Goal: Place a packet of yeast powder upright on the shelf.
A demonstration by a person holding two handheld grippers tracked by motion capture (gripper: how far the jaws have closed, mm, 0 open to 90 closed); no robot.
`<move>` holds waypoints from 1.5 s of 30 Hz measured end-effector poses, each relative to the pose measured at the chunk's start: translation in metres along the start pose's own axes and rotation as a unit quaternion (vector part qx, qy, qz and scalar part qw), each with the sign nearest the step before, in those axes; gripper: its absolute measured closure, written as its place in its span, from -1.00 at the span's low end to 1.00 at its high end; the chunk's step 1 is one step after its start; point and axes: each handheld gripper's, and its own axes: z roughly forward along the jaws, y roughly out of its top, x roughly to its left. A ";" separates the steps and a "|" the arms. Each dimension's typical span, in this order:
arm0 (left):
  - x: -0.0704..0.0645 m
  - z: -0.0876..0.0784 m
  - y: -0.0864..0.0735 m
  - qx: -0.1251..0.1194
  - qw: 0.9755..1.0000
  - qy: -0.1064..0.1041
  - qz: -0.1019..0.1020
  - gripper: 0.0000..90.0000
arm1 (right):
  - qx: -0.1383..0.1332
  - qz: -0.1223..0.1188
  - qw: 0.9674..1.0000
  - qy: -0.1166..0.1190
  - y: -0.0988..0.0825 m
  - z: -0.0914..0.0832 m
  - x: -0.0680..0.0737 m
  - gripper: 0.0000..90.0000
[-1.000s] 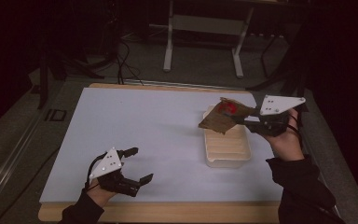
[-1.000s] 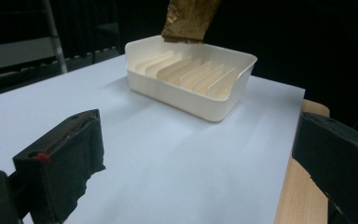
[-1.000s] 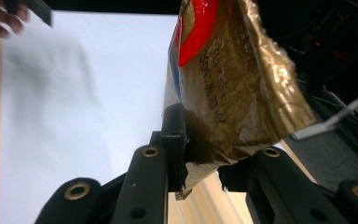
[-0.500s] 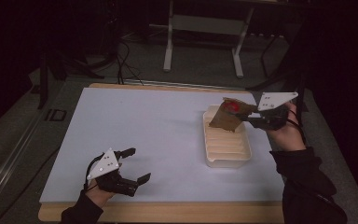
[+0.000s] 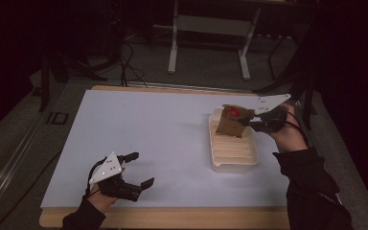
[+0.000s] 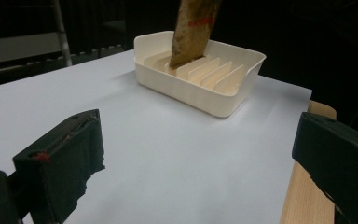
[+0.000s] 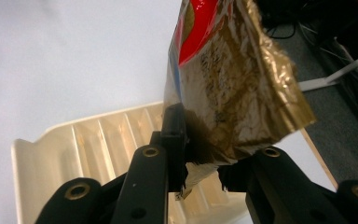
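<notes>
My right gripper is shut on a crinkled gold foil packet with a red mark, holding it by one edge. The packet hangs upright over the far end of a cream ribbed tray at the right of the white table. In the left gripper view the packet has its lower edge down among the ribs of the tray. My left gripper rests near the table's front left edge, open, with nothing between its jaws.
The white table top has a wooden rim along the front. A metal stand and cables lie on the dark floor beyond the far edge.
My right gripper has carried the packet down and toward the tray's far end, turning it from slanted to upright. The left gripper has stayed where it was.
</notes>
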 end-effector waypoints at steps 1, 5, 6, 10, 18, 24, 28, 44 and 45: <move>0.000 0.000 0.000 0.000 1.000 0.000 0.000 -0.94 | 0.000 -0.001 1.000 0.001 0.000 0.004 0.000 0.67; 0.001 0.001 -0.002 0.001 1.000 -0.001 -0.004 -0.94 | 0.004 0.001 1.000 0.012 -0.001 0.014 0.002 0.67; 0.001 0.000 -0.002 0.001 1.000 -0.002 -0.006 -0.94 | 0.005 0.003 1.000 0.015 -0.002 0.018 0.002 0.67; 0.001 0.000 -0.002 0.000 1.000 -0.001 -0.005 -0.94 | 0.003 0.007 1.000 0.021 -0.005 0.026 0.004 0.67; 0.000 0.001 -0.004 0.001 1.000 -0.003 -0.005 -0.94 | 0.003 0.024 0.999 0.027 -0.016 0.039 0.003 0.67; 0.002 0.001 -0.004 -0.002 1.000 -0.002 -0.009 -0.94 | -0.002 0.038 0.999 0.027 -0.026 0.051 0.006 0.67; 0.003 0.001 -0.005 0.000 1.000 -0.001 -0.010 -0.94 | -0.009 0.047 0.999 0.026 -0.028 0.051 0.005 0.65; 0.003 0.003 -0.006 0.005 1.000 -0.005 -0.012 -0.94 | -0.041 0.105 0.993 -0.028 -0.020 0.028 0.005 0.03; 0.003 0.003 -0.006 0.004 1.000 -0.005 -0.013 -0.94 | -0.048 0.108 0.993 -0.031 -0.019 0.025 0.005 0.03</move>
